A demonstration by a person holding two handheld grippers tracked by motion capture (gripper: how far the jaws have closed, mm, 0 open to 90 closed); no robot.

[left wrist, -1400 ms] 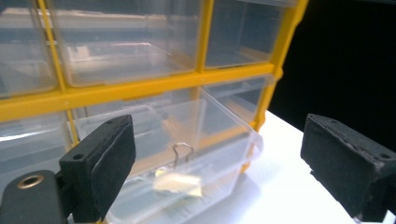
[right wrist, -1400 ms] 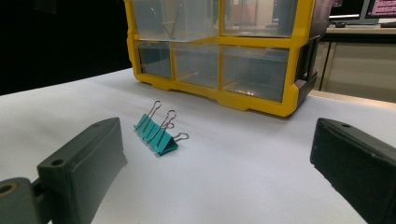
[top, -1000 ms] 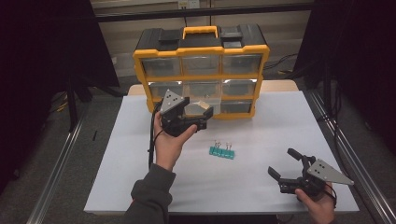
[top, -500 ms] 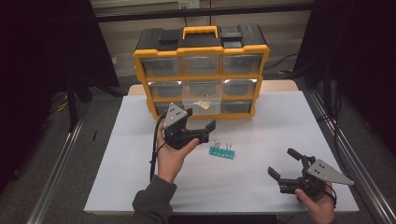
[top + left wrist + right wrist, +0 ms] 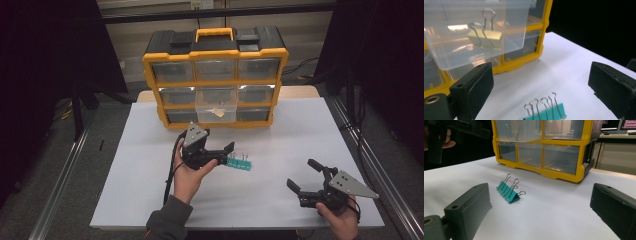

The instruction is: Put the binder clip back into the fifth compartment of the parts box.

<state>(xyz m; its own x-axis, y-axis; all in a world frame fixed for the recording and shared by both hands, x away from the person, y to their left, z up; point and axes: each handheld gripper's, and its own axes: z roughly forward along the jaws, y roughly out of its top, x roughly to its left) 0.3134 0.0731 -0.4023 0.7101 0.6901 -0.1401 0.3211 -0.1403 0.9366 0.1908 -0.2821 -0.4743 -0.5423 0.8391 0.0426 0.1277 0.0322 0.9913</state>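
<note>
We see a yellow-and-black drawer organizer [image 5: 215,77] at the far side of the white tabletop [image 5: 130,175]. Its middle clear drawer [image 5: 216,107] is pulled out, and inside lies a gold binder clip [image 5: 485,37]; whether it touches the drawer wall we can't tell through the plastic.

A row of teal binder clips [image 5: 240,163] sits on the tabletop in front of the organizer, wire handles up. In the right claw's view the clips [image 5: 508,191] stand side by side, touching each other.

Left claw [image 5: 222,152]: held in the left hand [image 5: 189,175], jaws spread wide, gripping nothing, hovering just beside the teal clips on their near-left side. In its own view the teal clips [image 5: 544,110] lie low between the two black jaws, not touched.

Right claw [image 5: 305,177]: held in the right hand [image 5: 337,222] near the tabletop's front-right corner, jaws also wide apart and empty, well apart from the clips and pointed toward them.
</note>
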